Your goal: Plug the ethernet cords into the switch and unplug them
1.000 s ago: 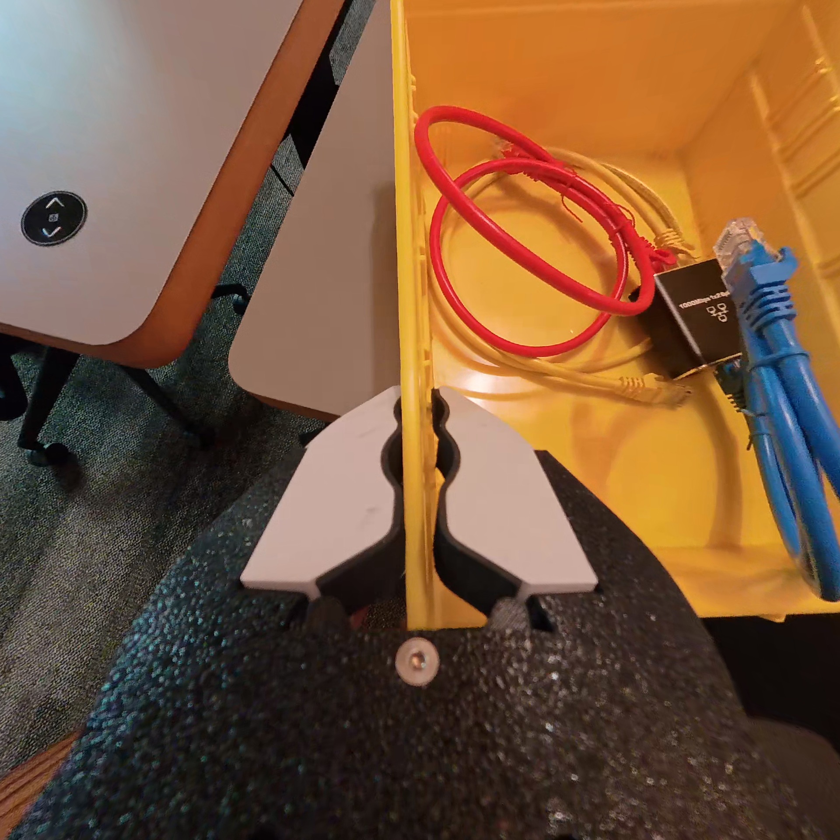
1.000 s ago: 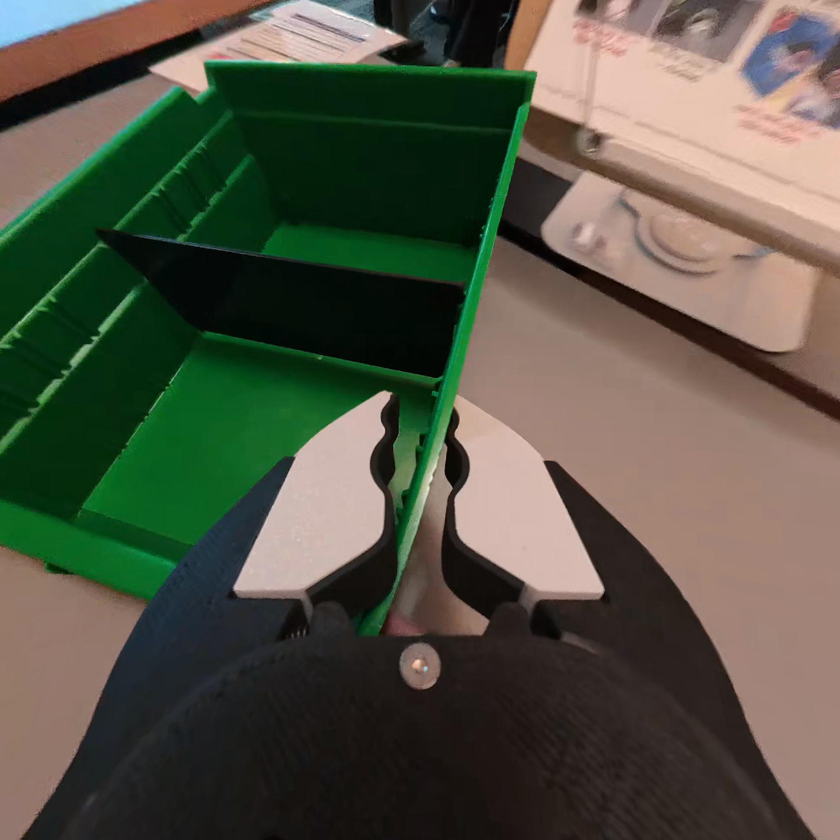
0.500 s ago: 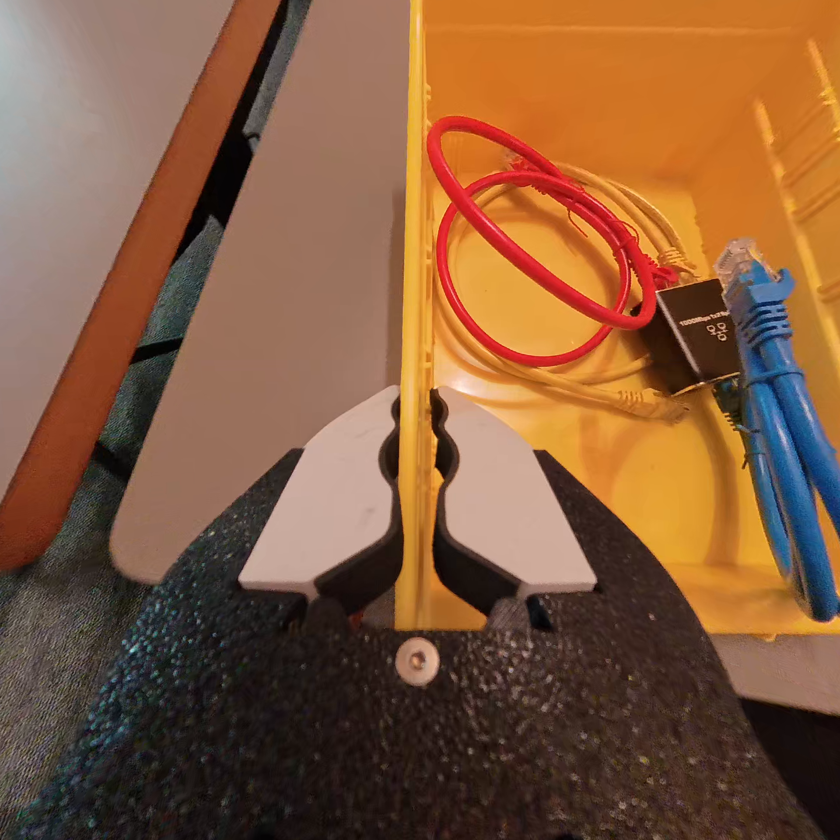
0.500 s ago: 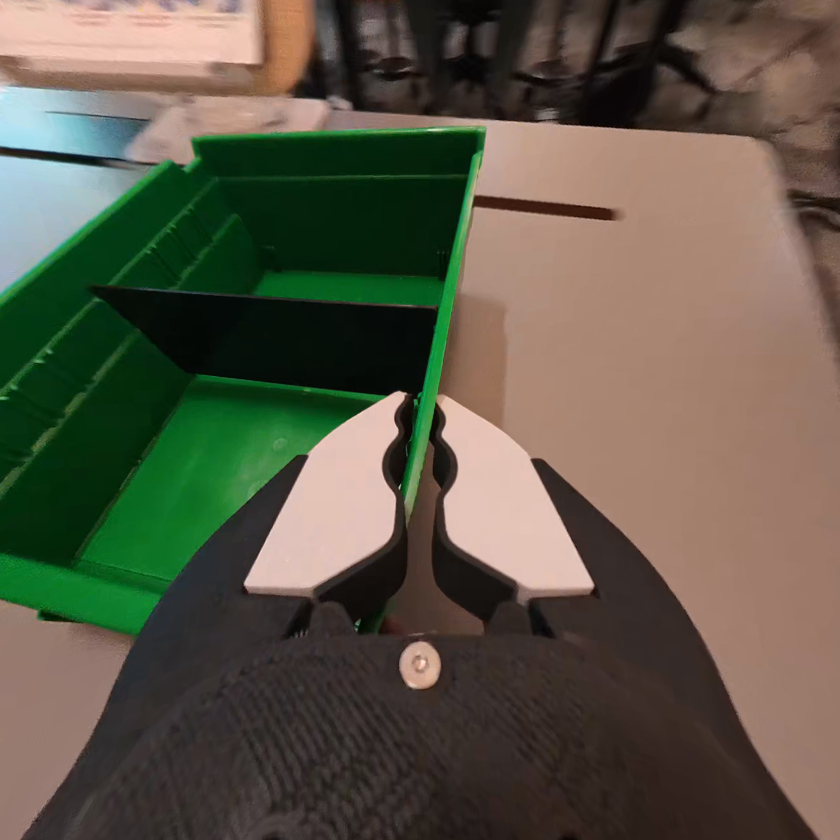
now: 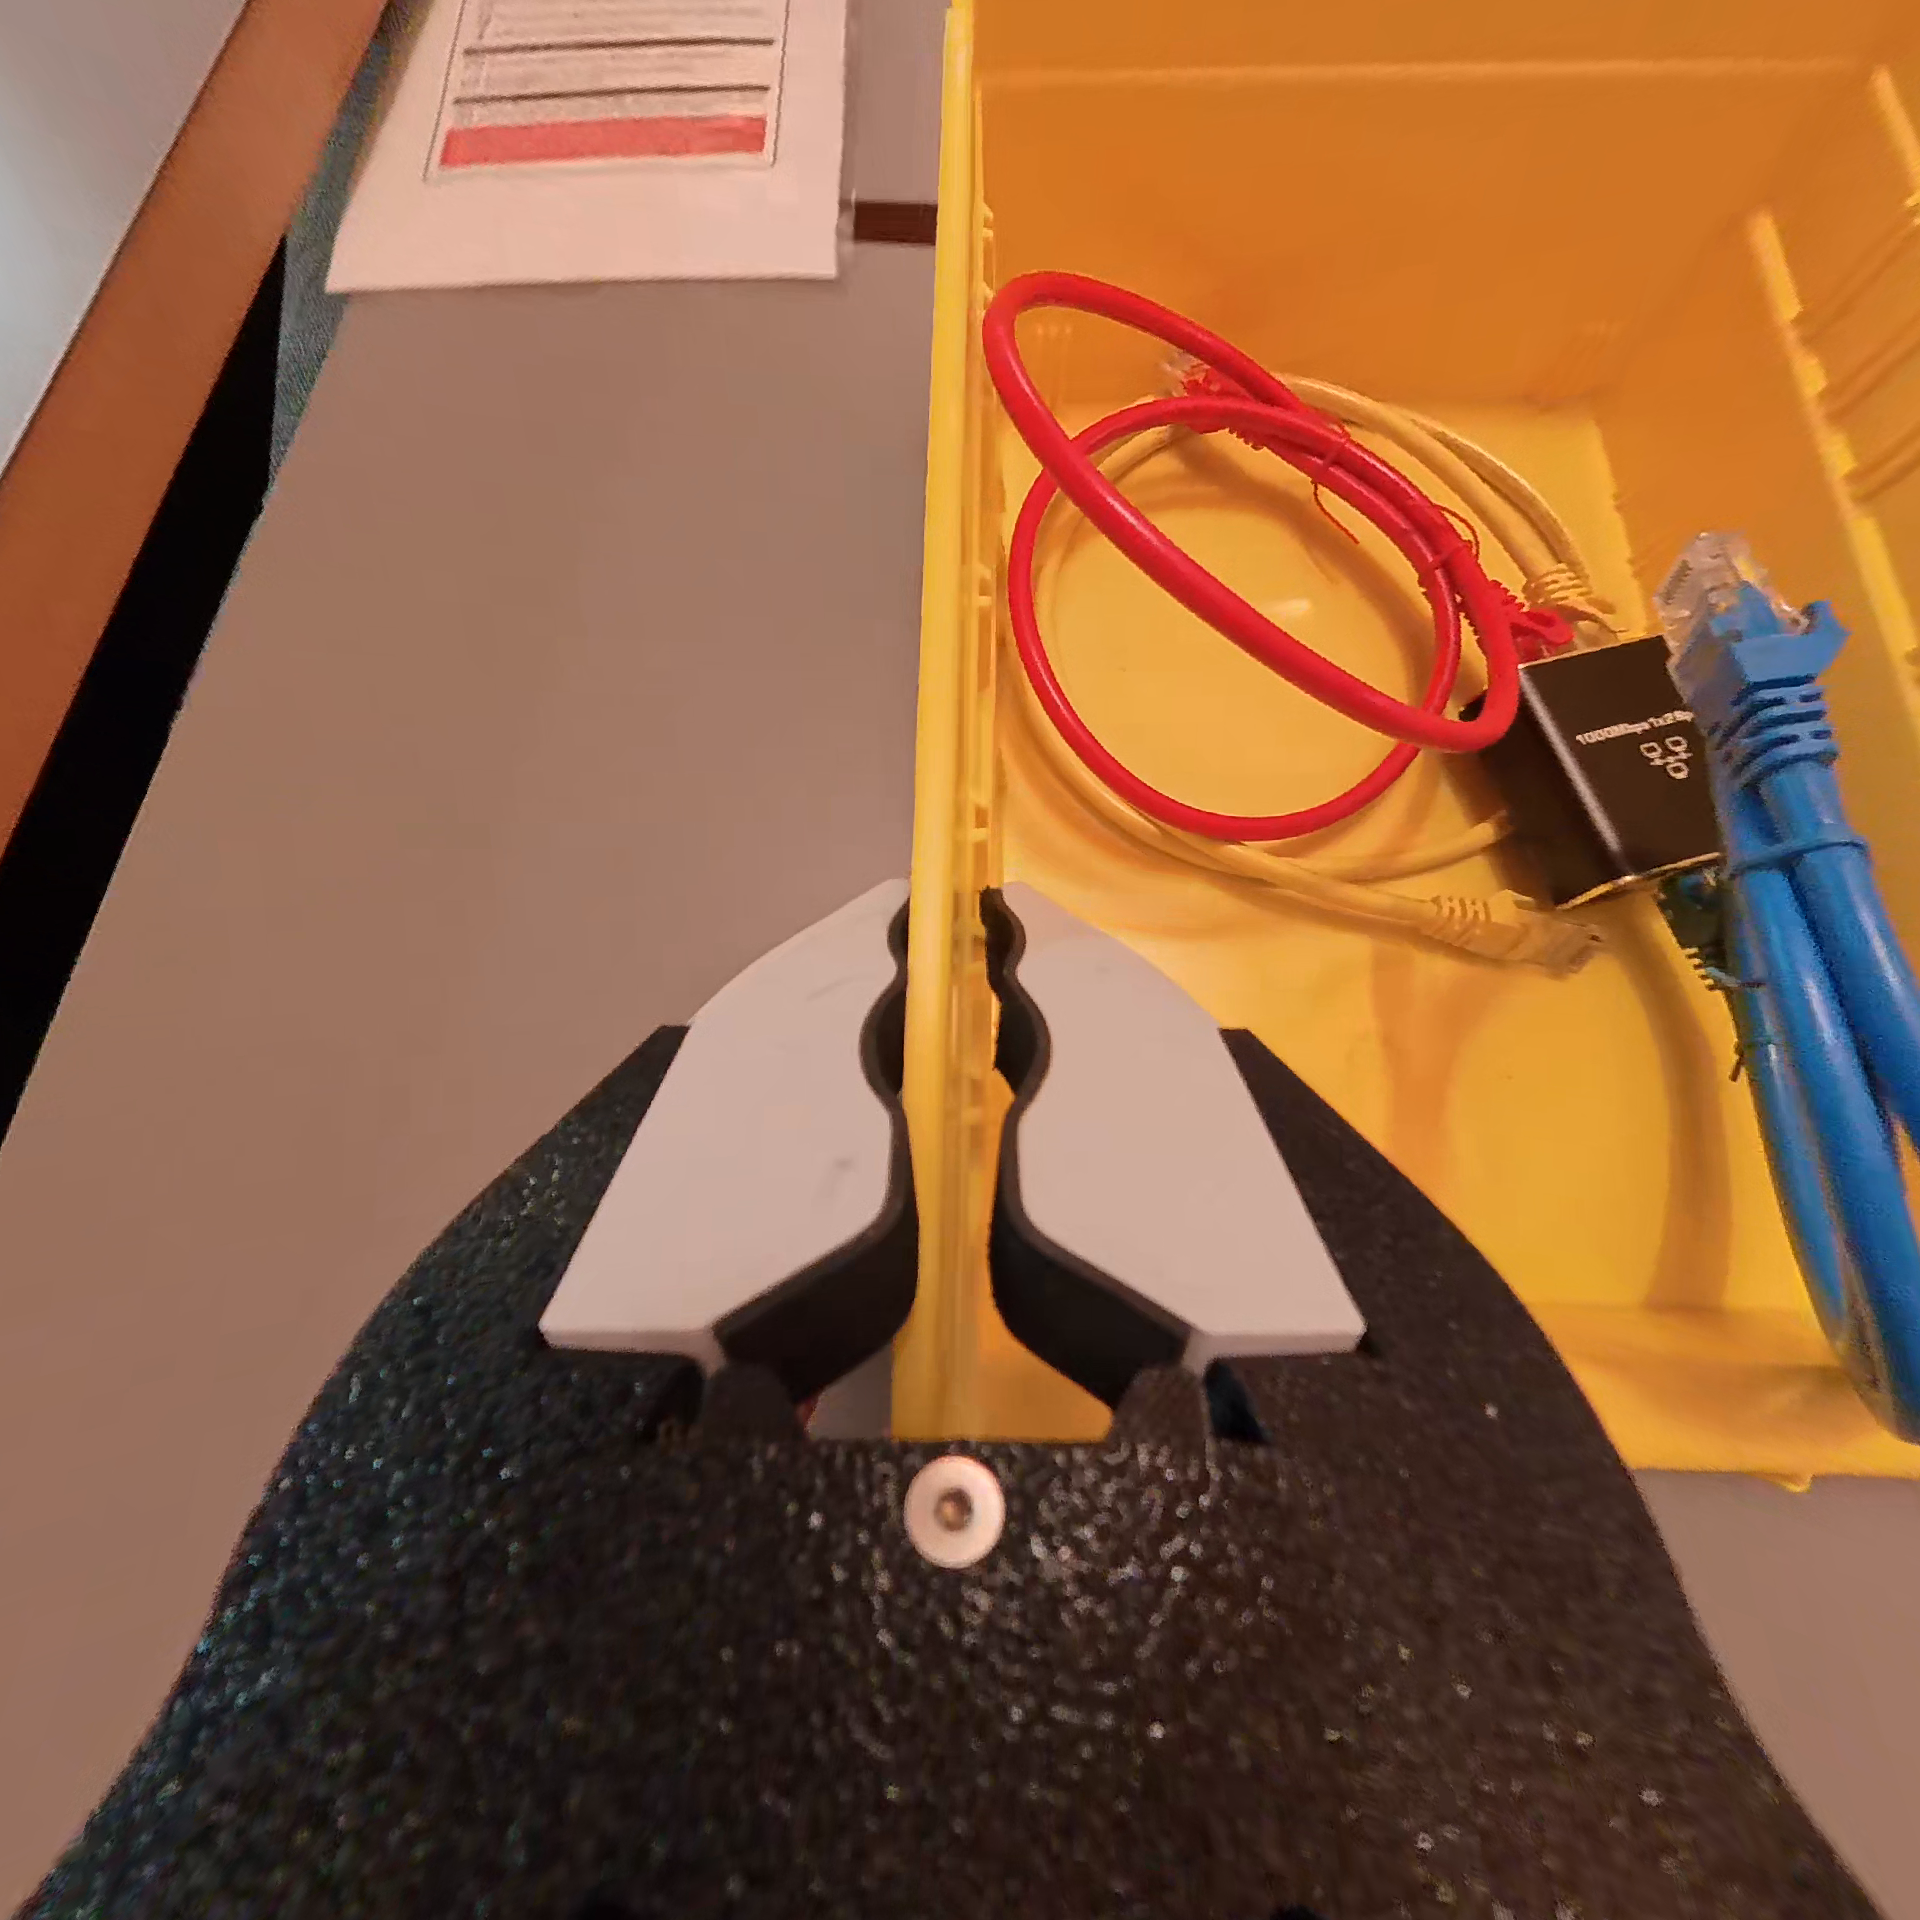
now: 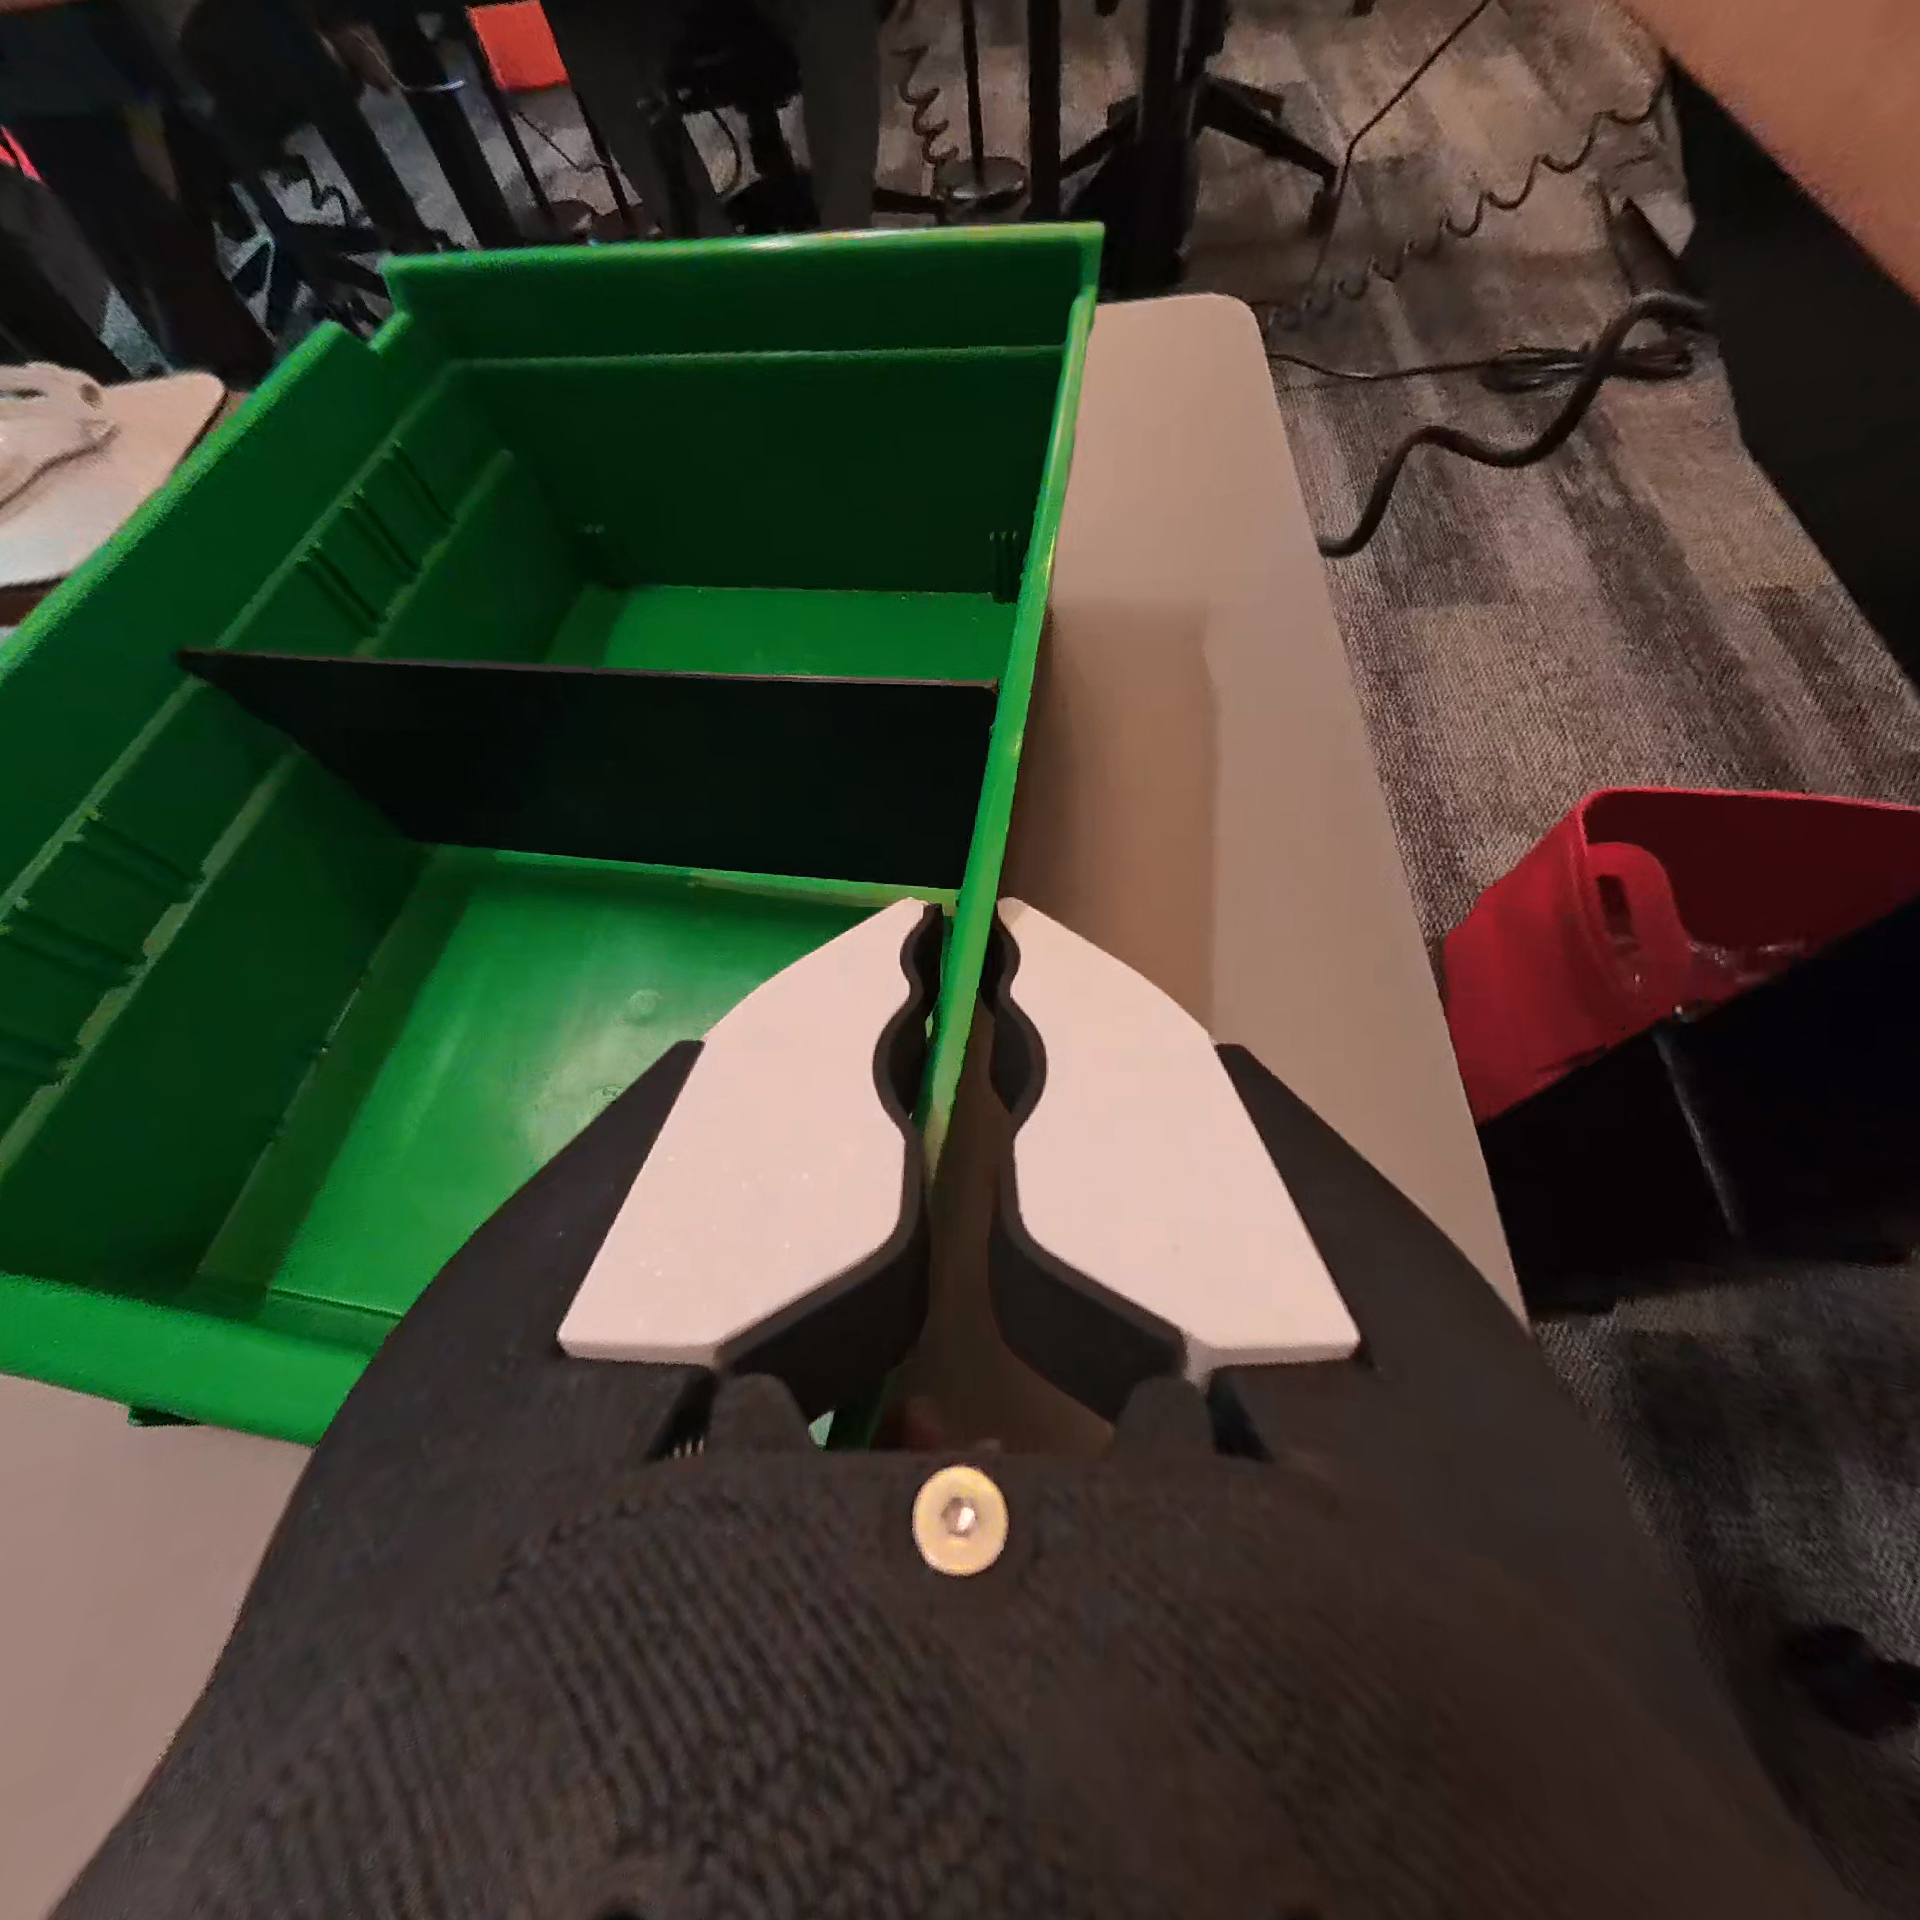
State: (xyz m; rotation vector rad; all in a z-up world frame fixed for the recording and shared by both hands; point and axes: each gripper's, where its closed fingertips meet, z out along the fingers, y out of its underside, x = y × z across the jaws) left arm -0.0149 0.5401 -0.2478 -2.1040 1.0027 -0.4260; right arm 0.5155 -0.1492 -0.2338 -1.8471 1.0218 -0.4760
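Currently both bins sit on a grey table (image 5: 540,727), each gripped by one side wall.

Yellow bin (image 5: 1351,187): the left gripper (image 5: 948,904) has its jaws clamped on the bin's left wall, one finger outside over the table, the other inside the bin. Contents lie on the bin floor, toward the right side. Blue ethernet cord (image 5: 1808,987), bundled, runs along the right wall with one clear-tipped plug raised at its far end. Red ethernet cord (image 5: 1226,582) is coiled in two loops near the middle; one plug end appears seated in the far end of the switch. Pale yellow ethernet cord (image 5: 1351,873) loops under the red one, a free plug lying just beside the switch's near end. Switch (image 5: 1605,769): small black block between the red coil and the blue bundle, touching both.

Green bin (image 6: 416,1091): the right gripper (image 6: 964,914) has its jaws closed on the bin's right wall. A black divider (image 6: 582,748) splits it into two compartments.

Printed sheet (image 5: 592,145) lies on the table left of the yellow bin. Red container (image 6: 1662,914) sits on the carpet to the right.
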